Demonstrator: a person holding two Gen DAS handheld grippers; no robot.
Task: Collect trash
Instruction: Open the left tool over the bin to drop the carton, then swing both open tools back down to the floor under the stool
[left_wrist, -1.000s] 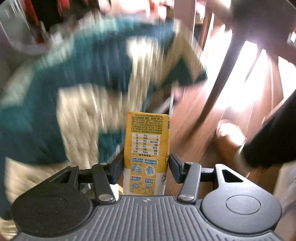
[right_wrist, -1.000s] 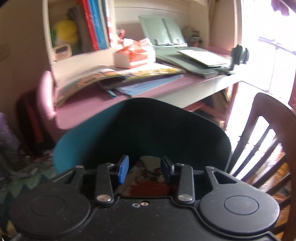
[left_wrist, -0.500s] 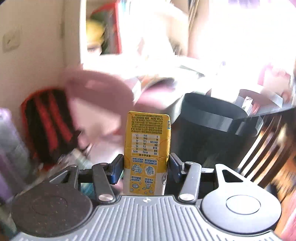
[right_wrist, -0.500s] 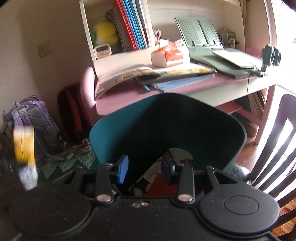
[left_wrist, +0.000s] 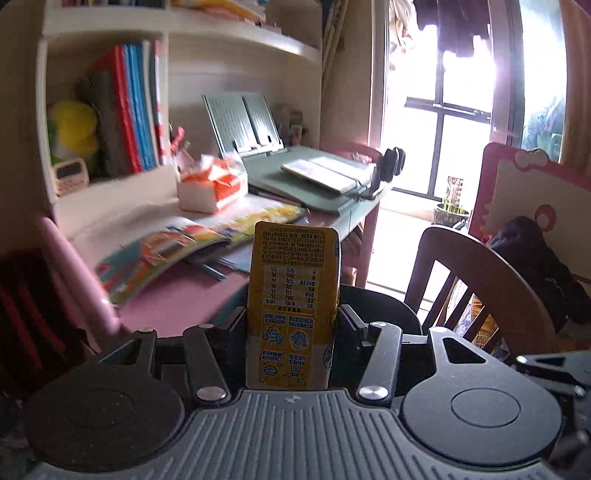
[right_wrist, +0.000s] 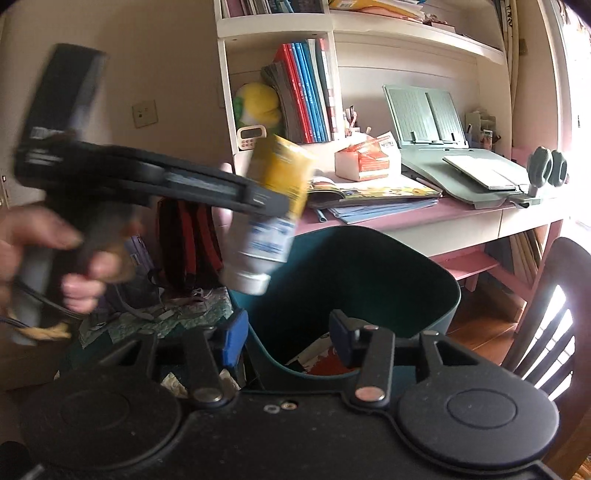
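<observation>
My left gripper (left_wrist: 291, 321) is shut on a yellow drink carton (left_wrist: 293, 306), held upright. In the right wrist view the same left gripper (right_wrist: 273, 201) comes in from the left with the carton (right_wrist: 273, 206) tilted above the left rim of a dark teal trash bin (right_wrist: 424, 291). Paper trash (right_wrist: 317, 363) lies in the bin's bottom. My right gripper (right_wrist: 288, 339) is open and empty, its jaws on either side of the bin's near rim. The bin's dark rim (left_wrist: 384, 306) shows behind the carton in the left wrist view.
A pink desk (right_wrist: 399, 218) with open books, a tissue box (right_wrist: 365, 158) and a grey book stand (right_wrist: 436, 118) is behind the bin. A dark wooden chair (right_wrist: 554, 332) stands to the right. Backpacks (right_wrist: 184, 240) lean at the left.
My left gripper has swung up from the floor with the carton and now holds it over the bin's left rim. The right gripper has drawn back slightly from the bin.
</observation>
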